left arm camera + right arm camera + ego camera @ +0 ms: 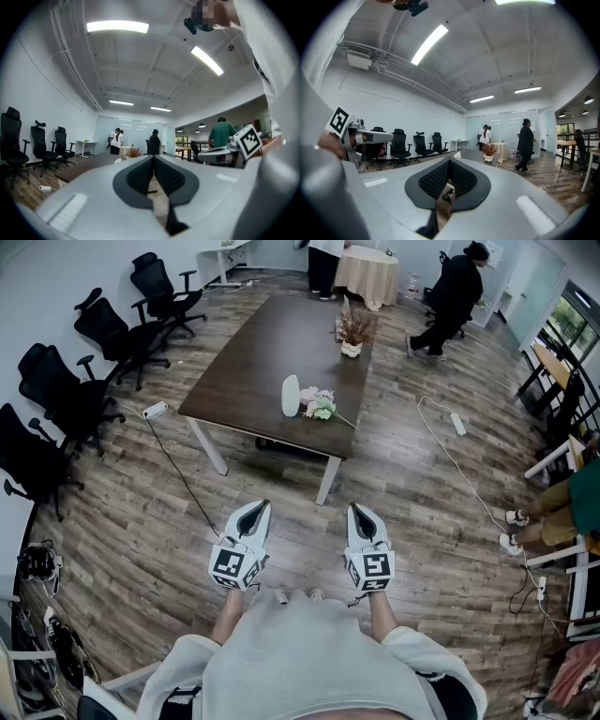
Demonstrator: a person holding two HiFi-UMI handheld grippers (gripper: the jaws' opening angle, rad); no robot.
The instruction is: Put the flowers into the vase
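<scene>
A white vase (291, 396) stands near the front edge of a dark brown table (253, 362). A bunch of pink and white flowers (319, 405) lies on the table just right of it. Both grippers hang level over the wooden floor, well short of the table and side by side. My left gripper (262, 507) is shut and holds nothing; its jaws meet in the left gripper view (153, 158). My right gripper (357, 509) is shut and empty as well (449, 161). The vase (117, 160) shows small and far off past the left jaws.
A pot of dried plants (353, 334) stands at the table's far end. Black office chairs (89, 371) line the left wall. A cable (178, 474) and a power strip (457, 423) lie on the floor. People stand at the back (450, 296); one person sits at the right (562, 507).
</scene>
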